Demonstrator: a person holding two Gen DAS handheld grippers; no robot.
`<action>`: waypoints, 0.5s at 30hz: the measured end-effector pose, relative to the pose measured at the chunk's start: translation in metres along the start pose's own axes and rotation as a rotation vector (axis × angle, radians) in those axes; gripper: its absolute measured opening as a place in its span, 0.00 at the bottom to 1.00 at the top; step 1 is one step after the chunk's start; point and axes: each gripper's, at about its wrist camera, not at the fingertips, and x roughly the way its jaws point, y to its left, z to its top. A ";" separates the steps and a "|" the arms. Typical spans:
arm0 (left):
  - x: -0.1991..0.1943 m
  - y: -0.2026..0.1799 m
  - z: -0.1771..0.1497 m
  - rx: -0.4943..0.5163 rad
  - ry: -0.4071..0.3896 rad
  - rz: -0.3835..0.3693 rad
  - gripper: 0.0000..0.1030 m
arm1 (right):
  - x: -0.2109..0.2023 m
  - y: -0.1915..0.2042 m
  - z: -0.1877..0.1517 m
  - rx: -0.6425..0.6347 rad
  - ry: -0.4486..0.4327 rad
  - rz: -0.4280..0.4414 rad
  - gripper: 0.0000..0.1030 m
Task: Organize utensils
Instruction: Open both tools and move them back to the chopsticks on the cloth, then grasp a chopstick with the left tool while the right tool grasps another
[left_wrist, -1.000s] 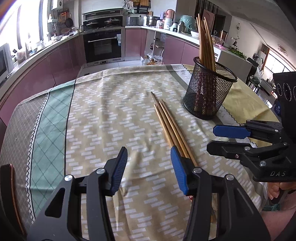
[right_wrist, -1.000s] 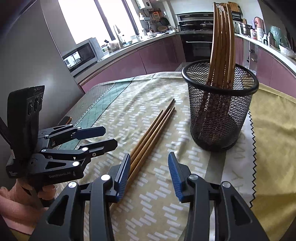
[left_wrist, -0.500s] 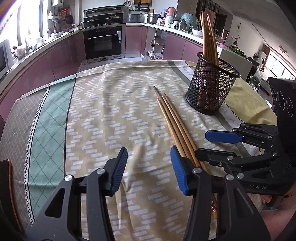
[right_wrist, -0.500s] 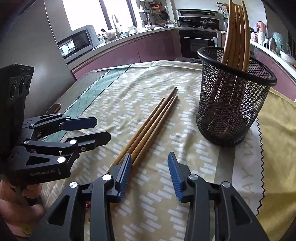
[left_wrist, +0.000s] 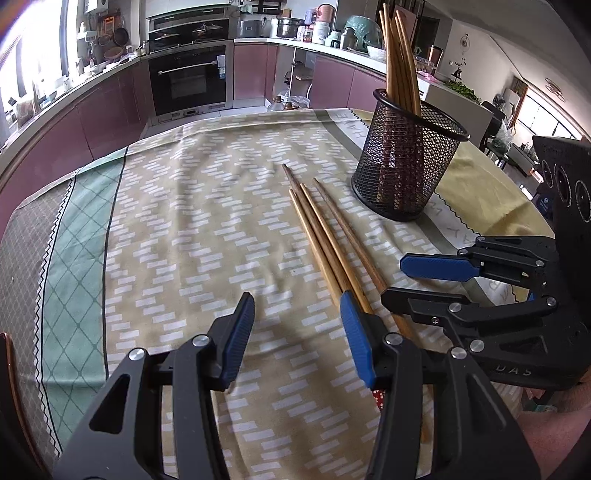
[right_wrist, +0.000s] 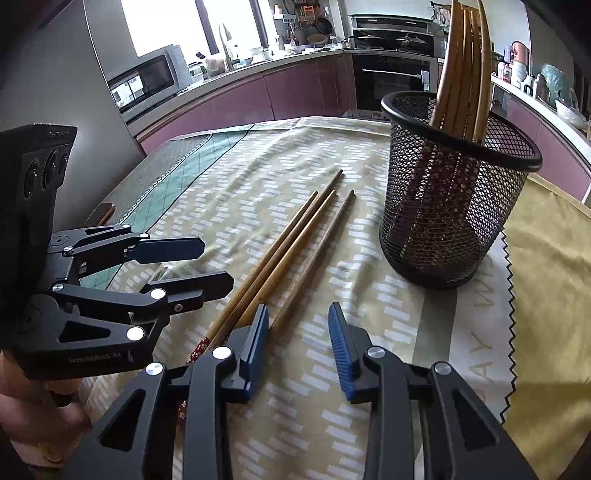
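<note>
**Loose chopsticks beside mesh holder, both grippers low over the cloth**

Landmark: round black wire-mesh holder (right_wrist: 450, 192), upright on the patterned beige tablecloth (left_wrist: 207, 221), with a bundle of light wooden chopsticks (right_wrist: 465, 62) standing in it; their tops run out of frame in the right wrist view

Hidden / unclear:
- Four long brown wooden chopsticks (left_wrist: 321, 236) lie flat on the cloth just left of the holder, apart from it. Their near ends pass under the gripper fingers in both views, so where they end cannot be made out
- A red patterned end (right_wrist: 197, 350) shows beside the right gripper's left finger; which stick it belongs to is unclear
- Whether the right gripper's left pad touches the nearest stick cannot be told
- Holder interior is dark through the mesh

Pose:
- Left gripper (left_wrist: 297, 338): tilted down toward the cloth, left of the holder, jaws apart, only cloth between the pads. The loose sticks run under its right finger
- Right gripper (right_wrist: 299, 343): tilted down, in front of the holder, jaws have just been closing but stand apart, bare cloth between them; sticks lie just outside its left pad
- A hand (right_wrist: 22, 402) shows only in part, at the left gripper's handle
</note>
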 end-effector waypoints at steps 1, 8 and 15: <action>0.002 -0.001 0.001 0.002 0.003 -0.001 0.46 | 0.000 -0.001 0.000 0.002 0.001 0.001 0.30; 0.010 -0.004 0.006 0.013 0.020 -0.007 0.46 | 0.001 -0.004 0.000 0.012 0.002 0.005 0.29; 0.017 -0.006 0.013 0.034 0.050 0.030 0.39 | 0.002 -0.005 0.001 0.007 0.003 0.000 0.29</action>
